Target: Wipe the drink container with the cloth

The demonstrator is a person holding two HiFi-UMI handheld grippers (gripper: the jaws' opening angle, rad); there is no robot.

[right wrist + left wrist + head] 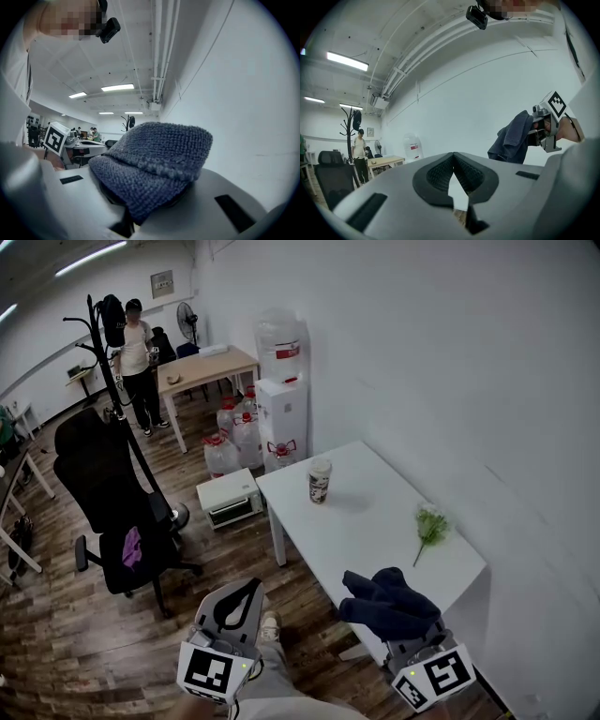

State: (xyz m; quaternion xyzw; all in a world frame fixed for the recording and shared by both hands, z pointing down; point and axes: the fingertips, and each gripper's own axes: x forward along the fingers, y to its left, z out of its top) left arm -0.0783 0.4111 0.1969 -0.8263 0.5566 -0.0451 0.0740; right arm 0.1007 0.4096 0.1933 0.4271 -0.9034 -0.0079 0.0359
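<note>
The drink container (319,480), a paper cup with a lid, stands upright near the far left corner of the white table (375,521). My right gripper (405,632) hovers at the table's near edge, shut on a dark blue cloth (389,601) that bunches over its jaws. From the right gripper view the cloth (154,164) hides the right gripper (143,199). My left gripper (246,594) is off the table's left side over the floor, shut with nothing in it; its pads meet in the left gripper view (453,157), where the cloth (513,138) also shows.
A green plant sprig (429,526) lies on the table by the wall. On the floor to the left sit a small oven (230,498), water bottles (234,442) and a dispenser (281,409). A black office chair (112,512) and a coat rack (103,352) stand further left. A person (139,362) stands at the back.
</note>
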